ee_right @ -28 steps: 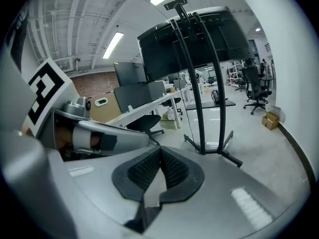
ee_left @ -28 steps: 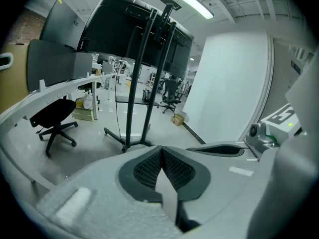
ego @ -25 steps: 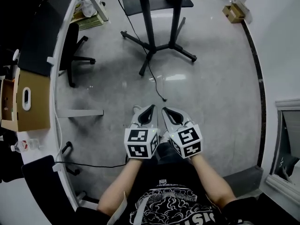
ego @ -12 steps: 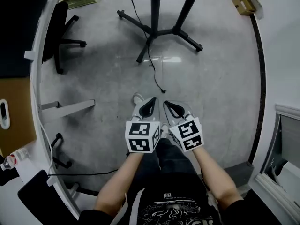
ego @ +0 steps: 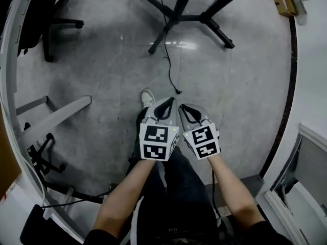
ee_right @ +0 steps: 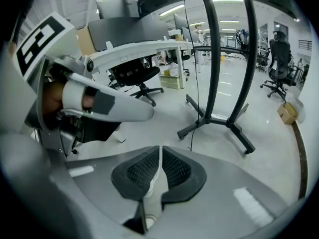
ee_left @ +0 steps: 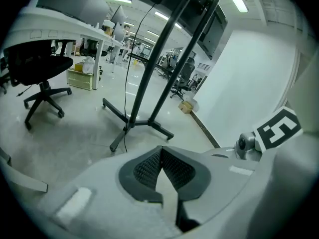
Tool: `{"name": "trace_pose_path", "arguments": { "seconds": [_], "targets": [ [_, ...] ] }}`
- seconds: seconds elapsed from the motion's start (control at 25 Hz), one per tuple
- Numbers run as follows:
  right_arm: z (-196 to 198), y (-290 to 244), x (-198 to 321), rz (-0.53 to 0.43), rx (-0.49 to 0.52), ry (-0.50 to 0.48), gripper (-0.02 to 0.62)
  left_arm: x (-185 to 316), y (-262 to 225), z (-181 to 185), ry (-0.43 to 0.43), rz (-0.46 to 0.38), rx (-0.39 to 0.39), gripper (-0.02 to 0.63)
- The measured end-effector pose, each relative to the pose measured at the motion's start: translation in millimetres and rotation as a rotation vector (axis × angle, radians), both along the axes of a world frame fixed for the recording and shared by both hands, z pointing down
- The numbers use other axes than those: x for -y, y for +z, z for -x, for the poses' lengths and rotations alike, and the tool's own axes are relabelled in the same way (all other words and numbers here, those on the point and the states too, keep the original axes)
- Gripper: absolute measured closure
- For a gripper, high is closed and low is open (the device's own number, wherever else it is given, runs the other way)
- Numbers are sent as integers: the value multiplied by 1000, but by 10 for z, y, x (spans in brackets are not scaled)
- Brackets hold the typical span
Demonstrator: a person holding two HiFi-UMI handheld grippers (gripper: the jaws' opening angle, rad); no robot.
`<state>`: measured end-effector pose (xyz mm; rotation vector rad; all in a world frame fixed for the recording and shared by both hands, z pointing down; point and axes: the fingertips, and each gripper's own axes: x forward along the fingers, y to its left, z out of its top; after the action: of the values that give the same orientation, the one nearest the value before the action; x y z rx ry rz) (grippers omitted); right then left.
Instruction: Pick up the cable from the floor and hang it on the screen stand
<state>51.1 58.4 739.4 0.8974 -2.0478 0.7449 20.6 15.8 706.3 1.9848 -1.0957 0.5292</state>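
Note:
A thin black cable [ego: 168, 60] trails down from the black screen stand [ego: 176, 14] and ends in a plug [ego: 178, 91] lying on the grey floor. My left gripper [ego: 170, 101] and right gripper [ego: 181, 106] are held side by side just short of that plug, both shut with nothing between the jaws. In the left gripper view the stand [ee_left: 149, 78] rises ahead with the cable [ee_left: 127, 83] hanging beside its pole. The right gripper view shows the same stand [ee_right: 214, 83] and cable [ee_right: 195, 93] ahead, and the left gripper [ee_right: 94, 103] at its left.
A black office chair [ego: 43, 19] stands at the upper left beside a curved white desk [ego: 13, 70]. A small cardboard box [ego: 285, 4] sits by the wall at the upper right. My white shoe [ego: 147, 97] is just left of the grippers.
The view has moved forward toward the stand; the plug on the floor now lies right in front of the grippers. Both grippers stay shut and side by side.

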Motion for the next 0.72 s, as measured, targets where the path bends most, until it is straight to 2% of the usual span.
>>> {"name": "trace_pose_path", "arguments": {
  "seconds": [0.44, 0.72],
  "targets": [
    [-65, 1571, 306, 86, -69, -9, 561, 267, 1278, 18, 34, 90, 52, 607],
    [-233, 2490, 192, 149, -129, -22, 544, 356, 2117, 79, 56, 164, 84, 607]
  ]
}}
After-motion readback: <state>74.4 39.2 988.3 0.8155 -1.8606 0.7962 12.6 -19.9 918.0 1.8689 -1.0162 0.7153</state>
